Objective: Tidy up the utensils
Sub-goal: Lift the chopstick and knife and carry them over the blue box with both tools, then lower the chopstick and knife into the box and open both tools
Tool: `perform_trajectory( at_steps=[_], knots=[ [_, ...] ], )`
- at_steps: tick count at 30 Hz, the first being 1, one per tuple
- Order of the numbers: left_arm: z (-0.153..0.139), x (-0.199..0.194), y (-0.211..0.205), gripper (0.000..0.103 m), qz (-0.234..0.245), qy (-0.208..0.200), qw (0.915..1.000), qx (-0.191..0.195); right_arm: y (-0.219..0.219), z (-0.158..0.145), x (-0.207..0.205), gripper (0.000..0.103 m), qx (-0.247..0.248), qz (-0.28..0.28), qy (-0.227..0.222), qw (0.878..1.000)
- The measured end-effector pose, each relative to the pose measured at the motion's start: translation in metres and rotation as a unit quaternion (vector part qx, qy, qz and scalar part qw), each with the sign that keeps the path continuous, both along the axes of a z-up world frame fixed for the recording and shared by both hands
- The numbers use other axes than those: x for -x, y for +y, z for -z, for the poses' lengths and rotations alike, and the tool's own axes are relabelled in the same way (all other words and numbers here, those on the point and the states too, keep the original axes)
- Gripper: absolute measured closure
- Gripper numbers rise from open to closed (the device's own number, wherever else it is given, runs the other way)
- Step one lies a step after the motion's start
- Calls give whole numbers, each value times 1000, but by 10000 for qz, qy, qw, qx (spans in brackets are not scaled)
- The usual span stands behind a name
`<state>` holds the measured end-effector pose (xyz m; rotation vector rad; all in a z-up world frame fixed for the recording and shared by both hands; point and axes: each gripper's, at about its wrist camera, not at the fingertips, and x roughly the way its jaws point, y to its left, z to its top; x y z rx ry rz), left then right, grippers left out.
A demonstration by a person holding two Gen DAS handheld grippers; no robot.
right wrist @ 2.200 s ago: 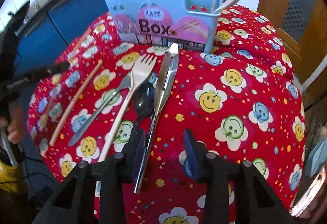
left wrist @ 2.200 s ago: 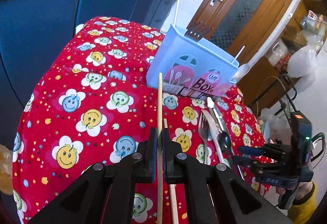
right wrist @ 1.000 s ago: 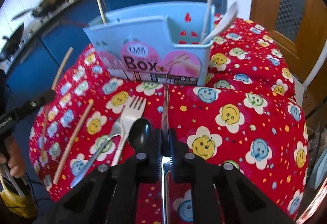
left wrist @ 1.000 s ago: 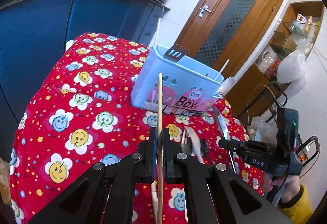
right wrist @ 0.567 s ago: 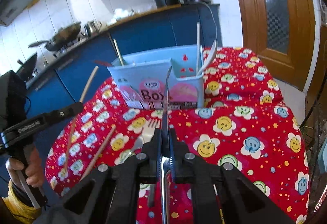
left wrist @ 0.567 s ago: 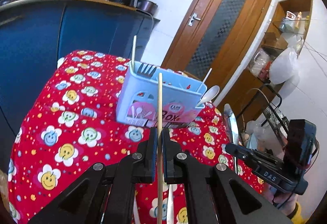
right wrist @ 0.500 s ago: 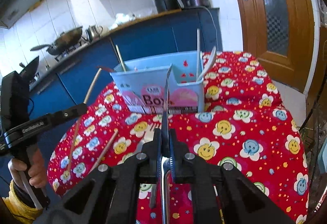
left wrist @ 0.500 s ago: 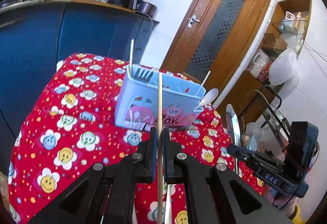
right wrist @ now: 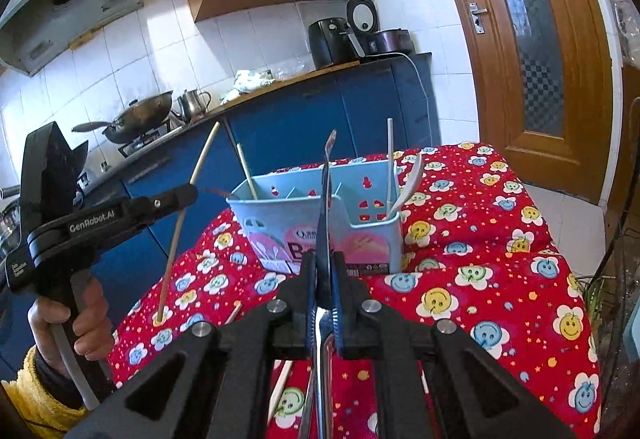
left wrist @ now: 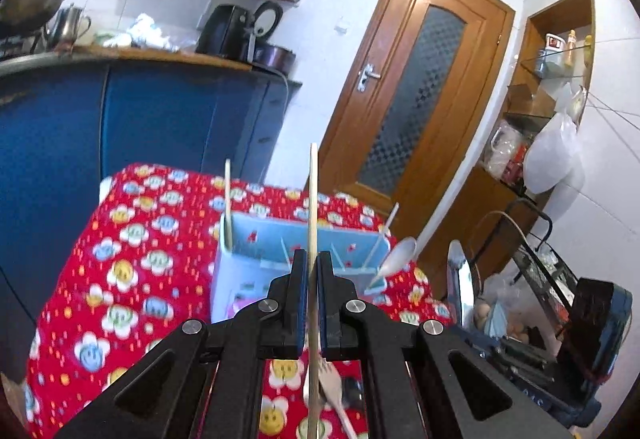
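A light blue utensil box (right wrist: 280, 211) stands on the red smiley tablecloth (right wrist: 480, 279). It holds a wooden chopstick (right wrist: 246, 171), a thin white stick (right wrist: 389, 159) and a white spoon (right wrist: 412, 175). My right gripper (right wrist: 323, 263) is shut on a metal knife (right wrist: 326, 199), whose blade points up in front of the box. My left gripper (left wrist: 312, 263) is shut on a wooden chopstick (left wrist: 313, 207), held upright just before the box (left wrist: 260, 235). From the right wrist view, the left gripper (right wrist: 188, 195) hovers left of the box, its chopstick (right wrist: 180, 227) slanted.
A fork (left wrist: 332, 391) lies on the cloth under my left gripper, and a loose chopstick (right wrist: 234, 313) lies nearby. Blue kitchen cabinets (right wrist: 320, 119) stand behind the table, a wooden door (right wrist: 532, 59) to the right. A wire rack (left wrist: 540, 271) stands beside the table.
My right gripper shut on the knife and lifted it off the cloth. Both grippers have risen toward the box with their utensils, which now stand more upright.
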<state>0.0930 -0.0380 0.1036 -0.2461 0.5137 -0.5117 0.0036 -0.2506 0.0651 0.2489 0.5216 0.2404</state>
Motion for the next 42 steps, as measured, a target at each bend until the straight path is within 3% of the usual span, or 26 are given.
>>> perform_trajectory(
  at_steps=[12, 24, 35, 42],
  knots=[
    [-26, -41, -12, 99, -388, -826, 9957, 179, -11, -5, -21, 94, -132, 64, -106, 9998],
    [-25, -71, -22, 99, -1065, -1550, 9817, 293, -8, -32, -53, 94, -9, 0, -593, 9982],
    [4, -87, -29, 99, -1411, -1593, 9771, -52, -19, -46, -105, 94, -307, 260, -1287, 9909],
    [16, -88, -32, 99, -1453, -1562, 9769, -125, -9, -34, -143, 94, 96, 514, -1679, 9844]
  ],
)
